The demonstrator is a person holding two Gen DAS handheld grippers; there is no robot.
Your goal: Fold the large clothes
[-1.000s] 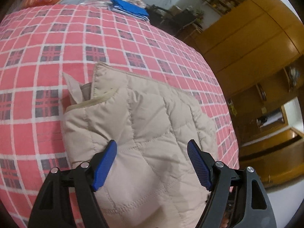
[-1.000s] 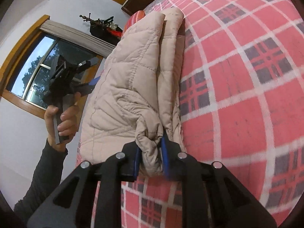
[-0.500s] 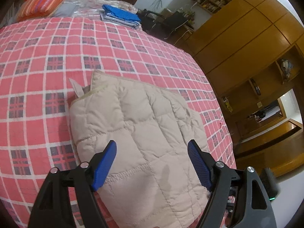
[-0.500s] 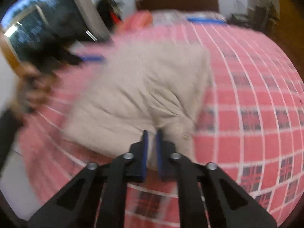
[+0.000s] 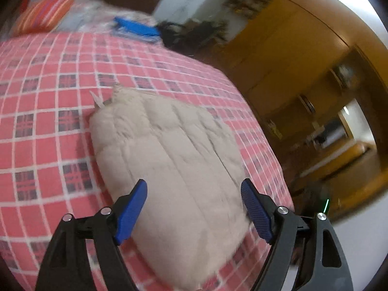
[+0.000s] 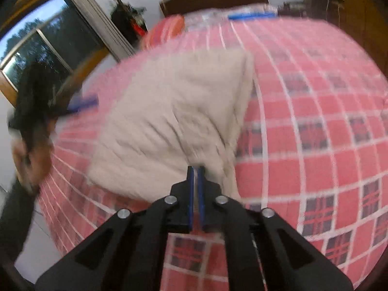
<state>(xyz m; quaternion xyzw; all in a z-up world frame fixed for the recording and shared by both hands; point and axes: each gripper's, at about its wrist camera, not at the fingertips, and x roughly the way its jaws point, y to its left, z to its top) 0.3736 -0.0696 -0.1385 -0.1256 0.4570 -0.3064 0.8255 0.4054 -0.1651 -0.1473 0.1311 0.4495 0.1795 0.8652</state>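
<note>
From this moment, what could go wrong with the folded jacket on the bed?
1. The quilted jacket lies close to the edge of the bed, so a pull could perhaps slide it off.
2. The right gripper has its jaws nearly closed at the jacket's edge; if cloth is caught there, withdrawing may undo the fold.
3. The left gripper hangs open above it and could dent the stack.

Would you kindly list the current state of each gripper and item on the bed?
Left gripper: open, holding nothing, above the jacket's near end.
Right gripper: shut, blue pads nearly touching; whether fabric is pinched is blurred.
Beige quilted jacket: folded into a compact bundle, lying flat on the checked bedspread.
Blue folded clothes: stacked at the far end.
Striped pillow: lying at the head.
</note>
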